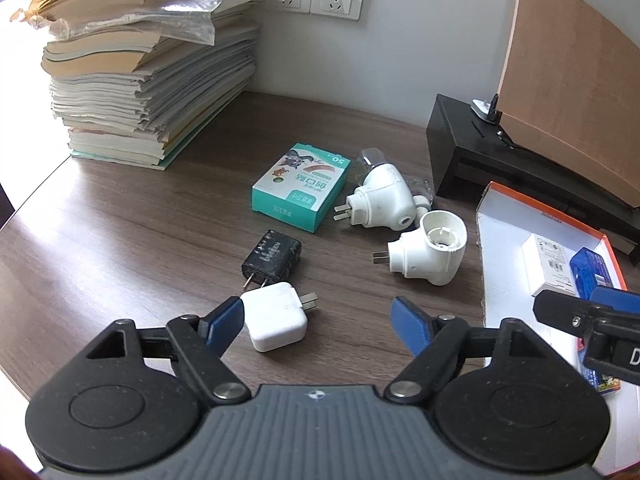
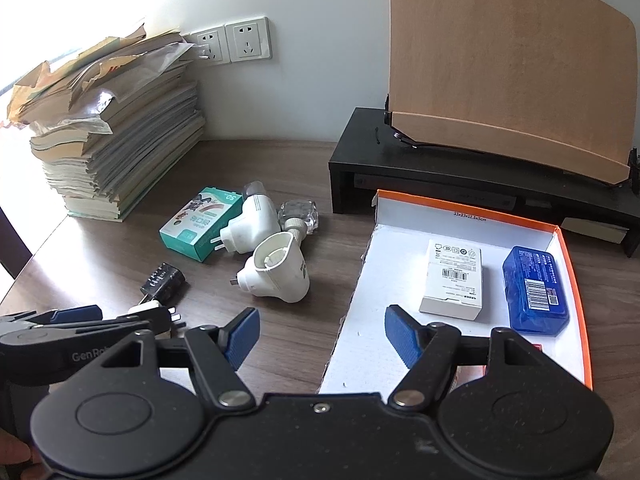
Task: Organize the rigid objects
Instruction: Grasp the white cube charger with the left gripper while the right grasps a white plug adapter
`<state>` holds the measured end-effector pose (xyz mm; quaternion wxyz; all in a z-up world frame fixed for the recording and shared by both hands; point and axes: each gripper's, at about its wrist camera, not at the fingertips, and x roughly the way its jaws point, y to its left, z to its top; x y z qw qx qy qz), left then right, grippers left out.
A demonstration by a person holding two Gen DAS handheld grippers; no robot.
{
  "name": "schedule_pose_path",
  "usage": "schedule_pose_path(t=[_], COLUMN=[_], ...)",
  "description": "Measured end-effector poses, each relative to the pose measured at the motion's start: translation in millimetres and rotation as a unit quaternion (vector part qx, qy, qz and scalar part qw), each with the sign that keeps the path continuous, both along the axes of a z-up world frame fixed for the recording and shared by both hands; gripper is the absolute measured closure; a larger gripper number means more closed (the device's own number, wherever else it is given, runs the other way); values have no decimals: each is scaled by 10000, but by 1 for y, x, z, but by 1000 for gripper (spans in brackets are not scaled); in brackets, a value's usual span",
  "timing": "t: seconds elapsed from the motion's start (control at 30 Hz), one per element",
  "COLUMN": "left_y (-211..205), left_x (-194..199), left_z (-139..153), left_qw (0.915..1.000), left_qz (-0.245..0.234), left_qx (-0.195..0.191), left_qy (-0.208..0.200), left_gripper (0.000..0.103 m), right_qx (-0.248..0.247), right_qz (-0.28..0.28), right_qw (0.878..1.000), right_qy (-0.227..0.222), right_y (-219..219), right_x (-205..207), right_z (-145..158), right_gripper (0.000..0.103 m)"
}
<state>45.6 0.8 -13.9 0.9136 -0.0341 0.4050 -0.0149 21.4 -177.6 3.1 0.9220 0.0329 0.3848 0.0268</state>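
Trouble looks likeliest at the white charger, lying on the worktop at six o'clock from the black adapter between the open, empty left gripper jaws, seemingly touching the left pad, which could nudge it aside, while the right gripper gapes empty over the orange-rimmed box.

The left gripper points down at a slant, its blue-padded jaws spread wide and pressing on nothing. The right gripper, just right of it, tilts likewise with jaws parted and empty.
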Motion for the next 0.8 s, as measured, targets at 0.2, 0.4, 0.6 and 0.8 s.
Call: schedule_pose_path(t=[0.2, 0.4, 0.6, 0.8], left_y=[5, 4, 3, 4], left_x=[5, 17, 24, 29], left_z=[-14, -31, -44, -53], left_qw=[9996, 9982, 9978, 9984], left_qz=[249, 513, 503, 385], left_qx=[135, 286, 418, 404], left_qy=[17, 142, 108, 106], left_gripper=[13, 12, 25, 55], right_qx=[9, 20, 5, 15], right_qz=[46, 214, 442, 759], right_qw=[9999, 9995, 9987, 9967], right_qy=[129, 228, 273, 270], right_y=[-4, -6, -4, 4], right_x=[10, 21, 33, 47], right_z=[-9, -20, -28, -35], right_gripper=[20, 20, 20, 18])
